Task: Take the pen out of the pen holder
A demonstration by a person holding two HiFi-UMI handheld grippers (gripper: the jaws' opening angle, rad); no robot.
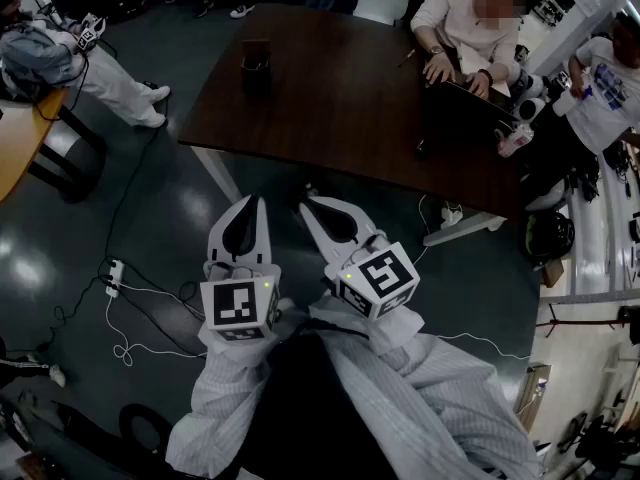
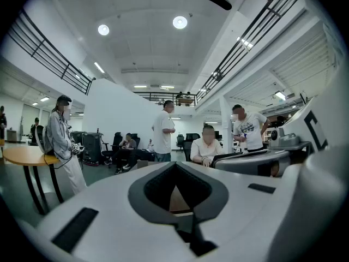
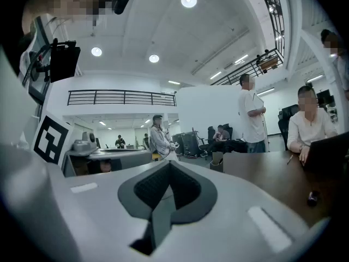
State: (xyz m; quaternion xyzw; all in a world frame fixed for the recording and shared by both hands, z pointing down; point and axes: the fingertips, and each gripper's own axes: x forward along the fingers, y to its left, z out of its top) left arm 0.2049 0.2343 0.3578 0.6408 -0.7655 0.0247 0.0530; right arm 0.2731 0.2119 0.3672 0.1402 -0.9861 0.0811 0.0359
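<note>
Left gripper [image 1: 256, 204] closed, empty | right gripper [image 1: 308, 204] closed | pen holder [image 1: 256, 68] upright

Floor: glossy dark grey-green surface [image 1: 170, 218], reflecting overhead lamps. Main furniture: large dark brown wooden table [image 1: 340, 98] on white legs [image 1: 214, 173]. Secondary furniture: round light-wood table [image 1: 14, 140] on dark legs, at the left edge; black office chairs [image 2: 116, 141] along the far side. Floor fittings: white power strip [image 1: 115, 277] with loose white cables, lying near the round table. Walls: plain white panels [image 2: 117, 111]. Upper level: mezzanine gallery with black horizontal-bar railing [image 3: 120, 97]. Ceiling: white [image 2: 142, 51], with round recessed lamps [image 2: 180, 22] and strip lights, all lit.
</note>
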